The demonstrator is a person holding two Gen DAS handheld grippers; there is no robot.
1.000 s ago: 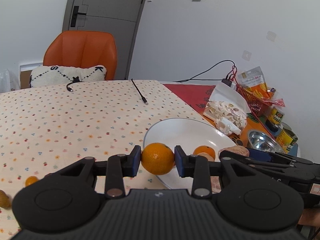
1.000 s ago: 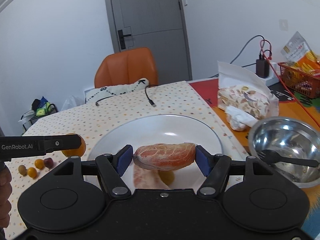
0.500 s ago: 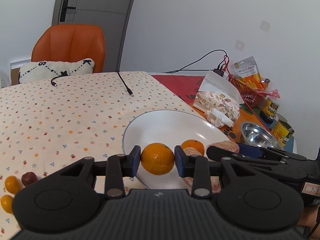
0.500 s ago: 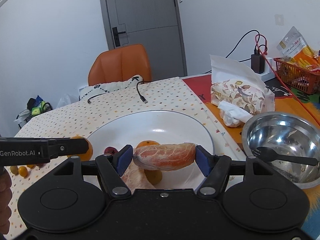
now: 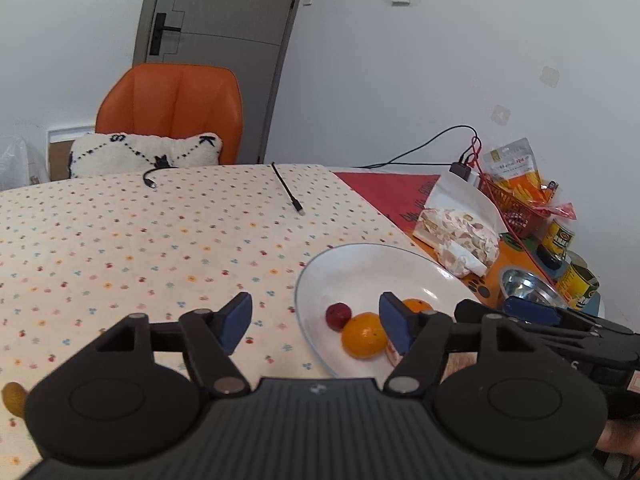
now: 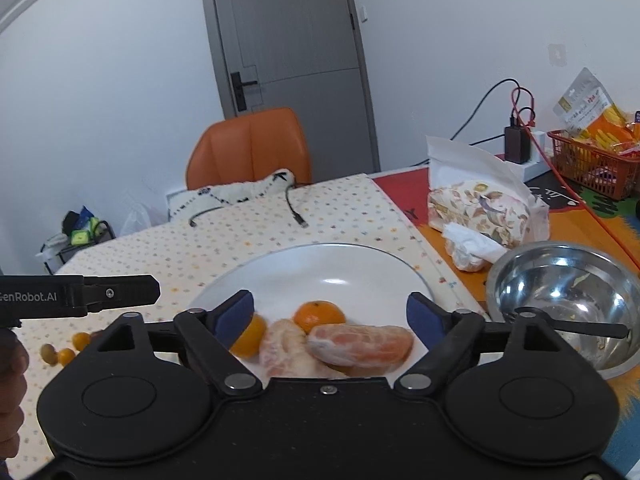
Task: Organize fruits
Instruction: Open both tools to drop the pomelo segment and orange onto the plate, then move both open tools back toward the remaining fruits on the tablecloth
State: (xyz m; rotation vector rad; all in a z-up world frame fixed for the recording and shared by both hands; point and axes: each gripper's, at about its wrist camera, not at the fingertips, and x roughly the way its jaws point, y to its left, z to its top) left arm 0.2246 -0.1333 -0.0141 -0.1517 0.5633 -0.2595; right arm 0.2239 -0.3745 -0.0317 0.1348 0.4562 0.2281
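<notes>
The left gripper (image 5: 316, 322) has its fingers spread wide with nothing between them, poised over the near left rim of the white plate (image 5: 352, 268). Its right pad covers part of the far orange (image 5: 418, 305) and the end of a peeled segment. On the plate lie a near orange (image 5: 362, 335) and a small red fruit (image 5: 338, 315), close together.

The right gripper (image 6: 331, 319) also stands open and empty, just above the peeled grapefruit segment (image 6: 360, 345), which rests on the plate against a second segment (image 6: 284, 347). Its left pad hides much of one orange (image 6: 250, 338); the gripper body cuts off the segments' near edges.

Small yellow fruits (image 6: 66, 354) lie on the dotted tablecloth (image 5: 120, 240), partly behind the gripper. A steel bowl (image 6: 560, 292) sits right of the plate; what lies in it is hard to make out.
</notes>
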